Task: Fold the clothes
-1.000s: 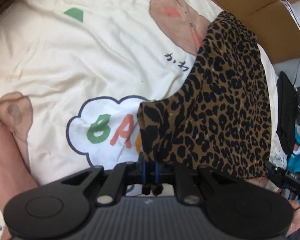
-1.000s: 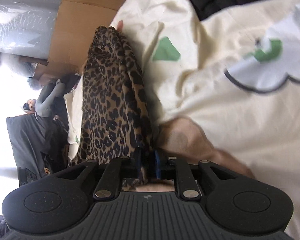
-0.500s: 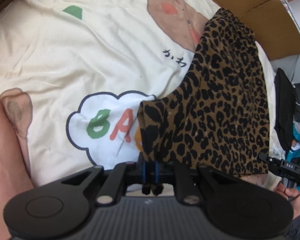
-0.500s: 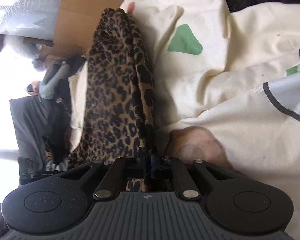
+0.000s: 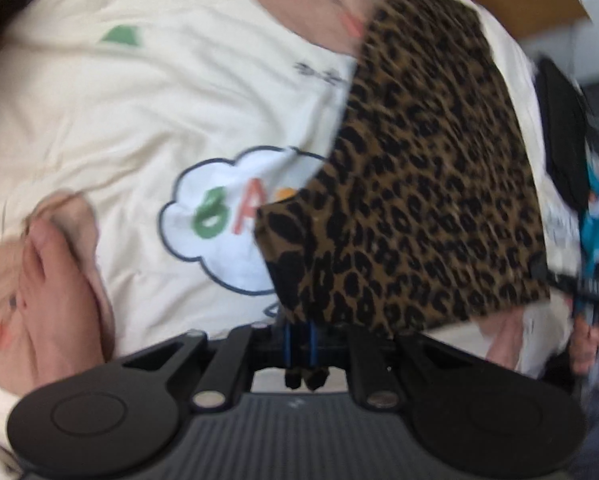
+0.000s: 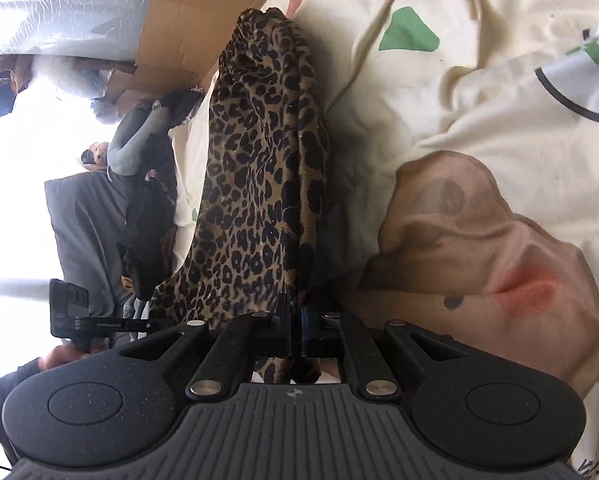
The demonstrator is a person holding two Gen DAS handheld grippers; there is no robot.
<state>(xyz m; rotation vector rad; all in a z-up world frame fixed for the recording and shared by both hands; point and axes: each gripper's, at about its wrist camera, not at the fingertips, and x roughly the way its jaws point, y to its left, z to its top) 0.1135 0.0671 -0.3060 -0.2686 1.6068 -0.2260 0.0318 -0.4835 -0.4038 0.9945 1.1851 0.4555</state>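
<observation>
A leopard-print garment (image 5: 427,184) is held above a cream bedsheet (image 5: 179,100) printed with bears and a cloud. My left gripper (image 5: 299,326) is shut on one corner of the garment, which spreads up and to the right from it. In the right wrist view the same garment (image 6: 259,160) hangs as a folded strip running away from me. My right gripper (image 6: 295,320) is shut on its near end. The left gripper unit (image 6: 71,316) and the hand holding it show at the lower left of the right wrist view.
A bare foot (image 5: 55,280) rests on the sheet at the left. Cardboard (image 6: 191,20) stands at the bed's far edge. Dark clothes (image 6: 147,208) and a black item (image 5: 563,132) lie beside the bed. The right gripper unit (image 5: 579,284) shows at the left view's right edge.
Both grippers have moved with the garment, still shut on it. The left view has shifted and blurred, and the foot at the left has come further into view. The right view has closed in on the bear print.
</observation>
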